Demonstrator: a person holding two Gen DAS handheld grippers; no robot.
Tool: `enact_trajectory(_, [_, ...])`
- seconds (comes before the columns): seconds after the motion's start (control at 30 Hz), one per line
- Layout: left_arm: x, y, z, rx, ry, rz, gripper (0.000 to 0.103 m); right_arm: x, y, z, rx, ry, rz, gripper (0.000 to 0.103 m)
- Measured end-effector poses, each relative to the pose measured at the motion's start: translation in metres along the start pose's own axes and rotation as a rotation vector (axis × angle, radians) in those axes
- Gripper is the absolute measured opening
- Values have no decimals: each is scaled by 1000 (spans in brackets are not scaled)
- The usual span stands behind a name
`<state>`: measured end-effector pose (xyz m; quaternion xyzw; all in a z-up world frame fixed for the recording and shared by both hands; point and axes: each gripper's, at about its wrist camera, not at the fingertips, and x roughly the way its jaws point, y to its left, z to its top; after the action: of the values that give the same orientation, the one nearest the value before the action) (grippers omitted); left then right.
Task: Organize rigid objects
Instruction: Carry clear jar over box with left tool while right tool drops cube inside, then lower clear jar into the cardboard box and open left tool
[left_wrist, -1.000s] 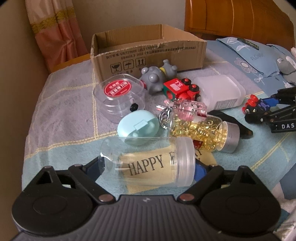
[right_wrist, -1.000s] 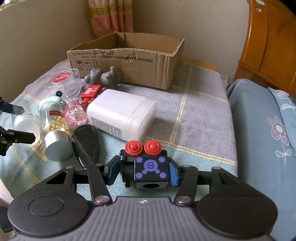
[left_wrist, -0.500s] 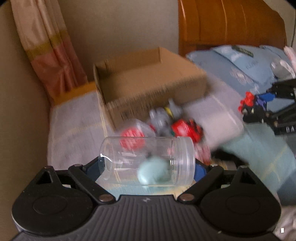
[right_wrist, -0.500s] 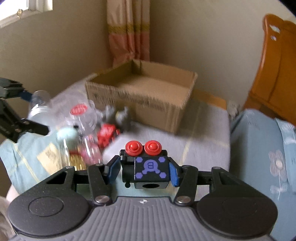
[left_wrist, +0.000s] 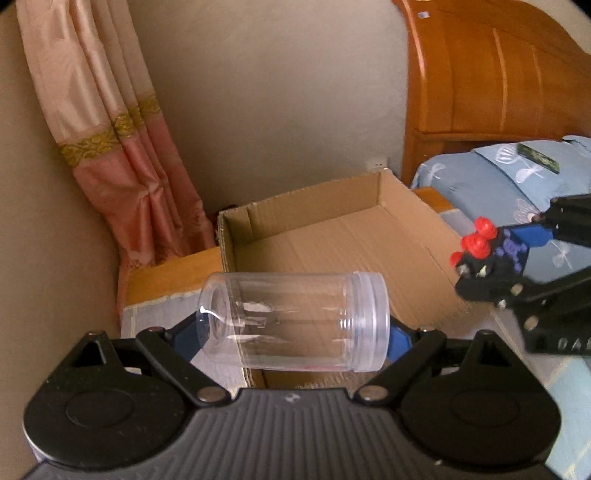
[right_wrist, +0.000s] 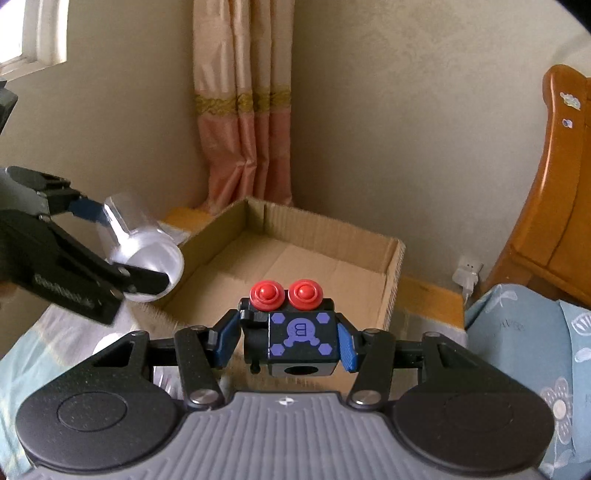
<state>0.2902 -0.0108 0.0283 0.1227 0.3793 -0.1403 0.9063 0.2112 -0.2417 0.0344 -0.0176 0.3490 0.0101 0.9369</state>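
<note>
My left gripper (left_wrist: 295, 334) is shut on a clear plastic jar (left_wrist: 295, 321), held sideways in the air at the near left rim of an open cardboard box (left_wrist: 354, 258). The jar also shows in the right wrist view (right_wrist: 144, 254). My right gripper (right_wrist: 288, 341) is shut on a black toy block (right_wrist: 295, 336) with two red knobs and purple marks, held above the box's near edge (right_wrist: 288, 266). The block also shows in the left wrist view (left_wrist: 487, 254) at the box's right side. The box looks empty.
The box stands on a bed near a wall corner with a pink curtain (left_wrist: 122, 158). A wooden headboard (left_wrist: 498, 74) and a blue pillow (left_wrist: 517, 173) are to the right. A white plug (right_wrist: 467, 269) sits by the wall.
Both grippers have lifted their objects off the cluttered bedspread and moved forward to the box. The other items on the bed have dropped out of view.
</note>
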Motion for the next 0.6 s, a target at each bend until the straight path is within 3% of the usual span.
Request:
enact_trajectory(0.1, [13, 1, 8, -7, 21, 6, 93, 7, 0, 1, 19, 1, -11, 94])
enact_trajectory(0.13, [16, 0, 9, -9, 25, 8, 93, 4, 0, -2, 21, -11, -14, 100])
enact_trajectory(0.6, [27, -13, 16, 0, 28, 8, 97, -33, 0, -29, 72, 16, -28, 103])
